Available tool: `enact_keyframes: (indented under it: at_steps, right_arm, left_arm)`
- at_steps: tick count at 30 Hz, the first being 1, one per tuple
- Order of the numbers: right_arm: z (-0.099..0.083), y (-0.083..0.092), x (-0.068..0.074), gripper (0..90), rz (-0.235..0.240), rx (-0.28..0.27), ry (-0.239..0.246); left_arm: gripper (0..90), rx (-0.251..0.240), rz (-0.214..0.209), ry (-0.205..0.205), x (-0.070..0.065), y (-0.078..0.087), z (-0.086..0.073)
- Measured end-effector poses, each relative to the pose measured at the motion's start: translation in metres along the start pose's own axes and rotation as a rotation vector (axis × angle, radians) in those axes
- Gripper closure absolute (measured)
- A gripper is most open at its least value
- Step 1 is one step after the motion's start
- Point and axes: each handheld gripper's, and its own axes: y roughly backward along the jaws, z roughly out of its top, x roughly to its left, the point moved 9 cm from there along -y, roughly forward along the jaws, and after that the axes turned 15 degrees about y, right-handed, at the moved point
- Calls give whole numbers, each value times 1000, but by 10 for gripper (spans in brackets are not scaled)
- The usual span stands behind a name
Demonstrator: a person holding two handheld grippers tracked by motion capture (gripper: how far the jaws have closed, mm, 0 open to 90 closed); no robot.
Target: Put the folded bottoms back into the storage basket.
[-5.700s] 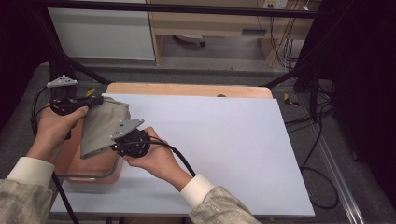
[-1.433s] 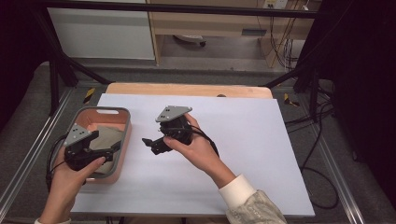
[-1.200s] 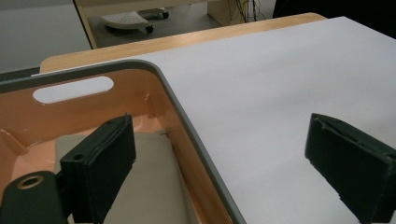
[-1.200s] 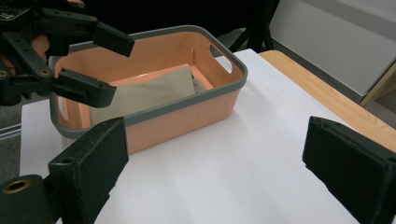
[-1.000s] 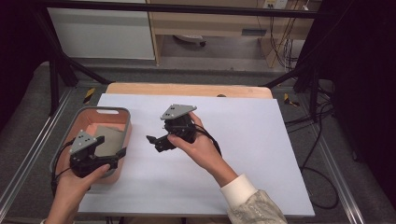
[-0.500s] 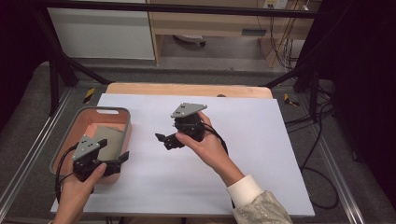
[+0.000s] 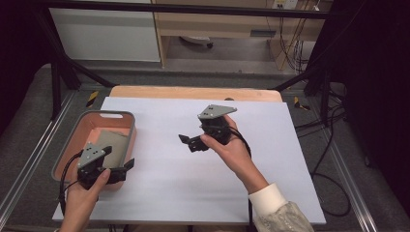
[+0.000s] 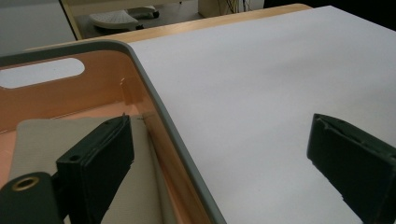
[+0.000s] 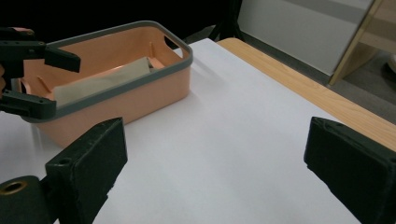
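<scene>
The left gripper (image 7: 126, 167) sits at the near right corner of the orange basket (image 7: 77, 131), its jaws spread wide and holding nothing; in the left gripper view one jaw hangs over the folded cloth (image 8: 56, 154) inside the basket and the other over the white table sheet (image 8: 261, 93), so the basket's grey rim (image 8: 154, 93) runs up between them; the cloth lies flat on the basket floor, just under and ahead of that jaw; the right gripper (image 7: 189, 141) is held above the middle of the sheet, well apart from the basket, jaws likewise wide apart and empty, pointing toward the basket, which shows ahead and to the left in the right gripper view (image 9: 116, 93) with the cloth (image 9: 105, 79) lying in it; the basket is smooth moulded plastic, rounded at the corners, with a slot handle cut in its far wall; the cloth is a dull beige-grey fabric, matte, folded to a rectangle; the sheet is plain and matte over a wooden tabletop (image 7: 193, 92) that shows along the far edge; since half a second ago the left gripper has drawn back toward the person along the basket's right side, and the right gripper has shifted slightly rightward.
</scene>
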Motion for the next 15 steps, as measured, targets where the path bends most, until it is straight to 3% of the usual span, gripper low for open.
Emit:
enact_keyframes:
  at_steps: [15]
  right_arm:
    - [-41, 46, -35, 58, -89, 21, -62]
  left_arm:
    - [78, 7, 11, -3, 2, -3, -3]
